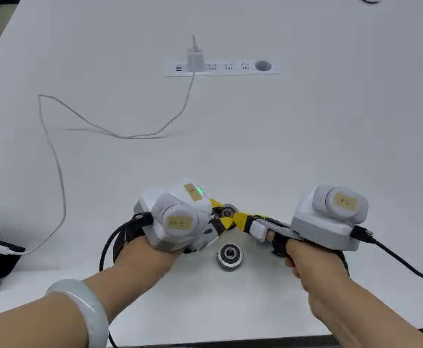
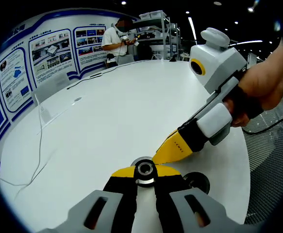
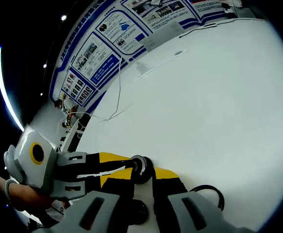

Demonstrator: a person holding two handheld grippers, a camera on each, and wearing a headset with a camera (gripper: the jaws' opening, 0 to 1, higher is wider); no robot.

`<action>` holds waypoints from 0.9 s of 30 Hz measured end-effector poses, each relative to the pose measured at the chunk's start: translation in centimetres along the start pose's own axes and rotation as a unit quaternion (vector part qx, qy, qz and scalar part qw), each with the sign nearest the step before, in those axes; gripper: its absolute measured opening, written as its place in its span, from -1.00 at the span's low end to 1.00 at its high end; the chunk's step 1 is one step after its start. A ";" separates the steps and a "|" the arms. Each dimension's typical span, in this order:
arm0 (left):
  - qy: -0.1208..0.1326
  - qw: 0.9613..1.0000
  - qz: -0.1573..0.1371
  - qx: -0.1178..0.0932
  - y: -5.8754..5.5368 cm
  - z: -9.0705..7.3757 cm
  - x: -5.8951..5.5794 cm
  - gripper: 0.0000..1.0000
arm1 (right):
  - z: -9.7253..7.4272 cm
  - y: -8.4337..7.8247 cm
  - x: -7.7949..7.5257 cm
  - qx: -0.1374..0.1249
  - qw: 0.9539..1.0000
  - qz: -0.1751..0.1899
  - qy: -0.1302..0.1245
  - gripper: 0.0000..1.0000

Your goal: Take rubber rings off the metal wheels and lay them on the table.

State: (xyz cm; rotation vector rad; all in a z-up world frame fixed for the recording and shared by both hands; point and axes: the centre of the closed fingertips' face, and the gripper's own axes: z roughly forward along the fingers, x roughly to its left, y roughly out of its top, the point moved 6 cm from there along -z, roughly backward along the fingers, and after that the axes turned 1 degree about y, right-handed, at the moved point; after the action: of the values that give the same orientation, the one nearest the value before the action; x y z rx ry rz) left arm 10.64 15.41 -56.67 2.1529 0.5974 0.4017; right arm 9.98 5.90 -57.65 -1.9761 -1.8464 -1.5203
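The left gripper (image 2: 146,174) clamps a metal wheel (image 2: 145,169) just above the table (image 1: 305,130). The right gripper (image 3: 147,175), nearly closed, seems to pinch its rubber ring (image 2: 134,165). Next, peel the ring off and lay it down.

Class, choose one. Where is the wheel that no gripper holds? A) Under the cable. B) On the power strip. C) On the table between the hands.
C: the loose wheel lies on the table between the left hand and right hand; the left gripper clamps the other wheel.

A metal wheel (image 1: 230,256) lies on the table (image 1: 327,123) near its front edge, power strip (image 1: 222,67) far behind.
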 end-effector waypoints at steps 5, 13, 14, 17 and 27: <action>0.000 1.000 0.000 0.000 0.0 0.0 0.0 -0.74 | 0.2 -0.2 0.0 -0.004 0.999 0.049 0.011 -0.66; 0.000 1.000 -0.001 0.000 0.0 0.0 0.1 -0.74 | 0.7 -0.4 -0.2 -0.008 0.994 0.109 0.024 -0.57; 0.000 1.000 -0.001 0.000 0.0 0.0 0.1 -0.74 | 0.8 -0.4 -0.2 -0.008 0.994 0.111 0.024 -0.56; -0.001 1.000 -0.003 -0.001 0.1 0.0 0.1 -0.74 | 0.9 -0.5 -0.2 -0.007 0.990 0.135 0.035 -0.56; -0.001 1.000 0.000 0.000 0.1 0.0 0.0 -0.74 | 0.6 -0.3 -0.3 -0.006 0.992 0.119 0.036 -0.61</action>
State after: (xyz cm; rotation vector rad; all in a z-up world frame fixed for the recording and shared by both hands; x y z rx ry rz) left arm 10.70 15.40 -56.59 2.1532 0.5971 0.3987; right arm 10.14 6.13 -58.29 -2.0299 -1.5143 -1.5128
